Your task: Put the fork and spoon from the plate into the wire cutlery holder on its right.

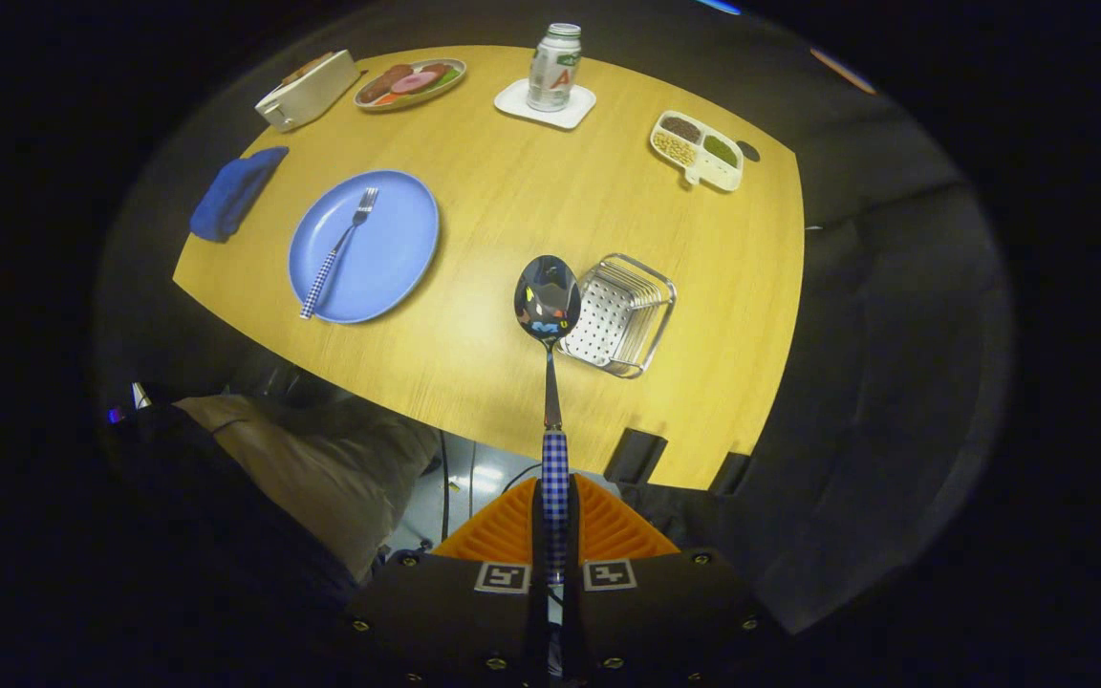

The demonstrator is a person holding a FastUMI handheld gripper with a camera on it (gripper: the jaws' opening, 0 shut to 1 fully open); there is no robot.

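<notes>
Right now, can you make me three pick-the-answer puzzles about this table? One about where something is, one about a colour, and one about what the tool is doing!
1. Where is the fork?
A. On the plate
B. In the wire cutlery holder
C. Beside the can

2. What colour is the plate?
A. Red
B. Blue
C. White

3. What is the tool doing?
A. Open over the plate
B. Shut on the fork
C. Shut on the spoon

Answers:
1. A, because the fork lies across the plate, left of the holder.
2. B, because the round plate under the fork is blue.
3. C, because the spoon's checked handle is pinched between both fingers, with its bowl raised ahead of them next to the holder.
</notes>
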